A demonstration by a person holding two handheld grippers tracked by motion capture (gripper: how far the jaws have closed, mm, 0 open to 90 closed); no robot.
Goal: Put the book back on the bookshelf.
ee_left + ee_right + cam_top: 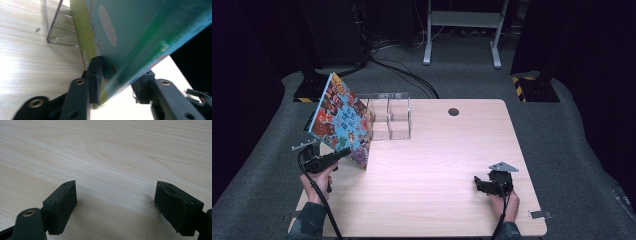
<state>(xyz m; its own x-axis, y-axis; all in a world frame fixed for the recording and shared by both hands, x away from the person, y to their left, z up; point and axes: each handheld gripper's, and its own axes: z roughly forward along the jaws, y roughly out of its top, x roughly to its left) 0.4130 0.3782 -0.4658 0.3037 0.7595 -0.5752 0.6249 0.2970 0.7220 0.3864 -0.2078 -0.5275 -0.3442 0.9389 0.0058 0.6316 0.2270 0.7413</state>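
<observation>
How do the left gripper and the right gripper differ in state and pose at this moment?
The left gripper is shut on the lower edge of the colourful book, which it holds tilted above the table; the right gripper holds nothing. The left one's jaws press the book's two faces, while the right one's stand wide apart over bare wood. The left is by the clear acrylic rack; the right is near the table's front right. Both are black and hand-held.

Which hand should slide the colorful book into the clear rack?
Probably the left. The left tongs already pinch the book by its lower edge, tilted up right beside the clear rack. The right tongs stand open over bare table, far from both.
</observation>
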